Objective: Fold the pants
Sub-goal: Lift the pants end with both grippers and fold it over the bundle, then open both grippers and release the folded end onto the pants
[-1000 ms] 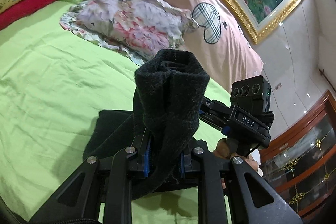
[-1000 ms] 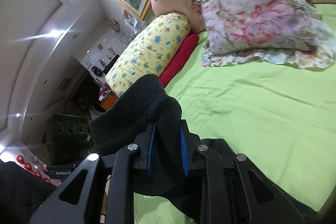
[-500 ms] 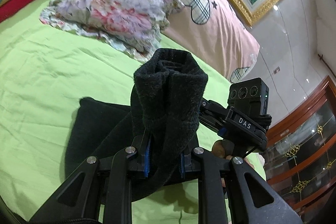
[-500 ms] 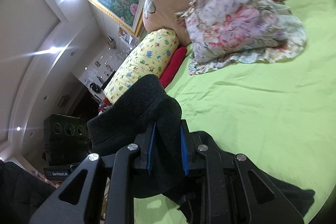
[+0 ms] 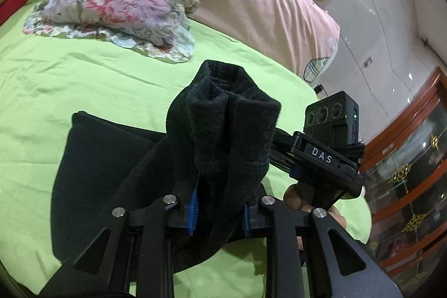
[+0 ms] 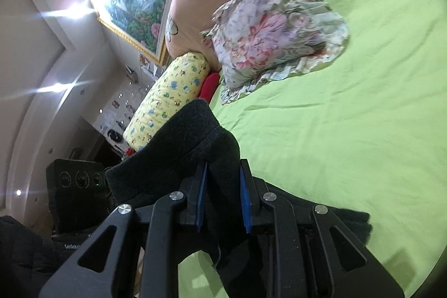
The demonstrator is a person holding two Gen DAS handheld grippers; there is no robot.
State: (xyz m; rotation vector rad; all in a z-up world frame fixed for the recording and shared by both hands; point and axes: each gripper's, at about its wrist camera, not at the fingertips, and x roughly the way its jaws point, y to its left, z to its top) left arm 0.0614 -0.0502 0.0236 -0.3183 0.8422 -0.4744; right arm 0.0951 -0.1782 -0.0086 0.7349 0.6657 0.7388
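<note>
The black fleece pants bunched in thick, soft folds between the blue pads of the left tongs, whose jaws had just been easing apart yet gripped the cloth; the right tongs clenched another fuzzy fold; the rest lay on the wrinkled green bed sheet.
</note>
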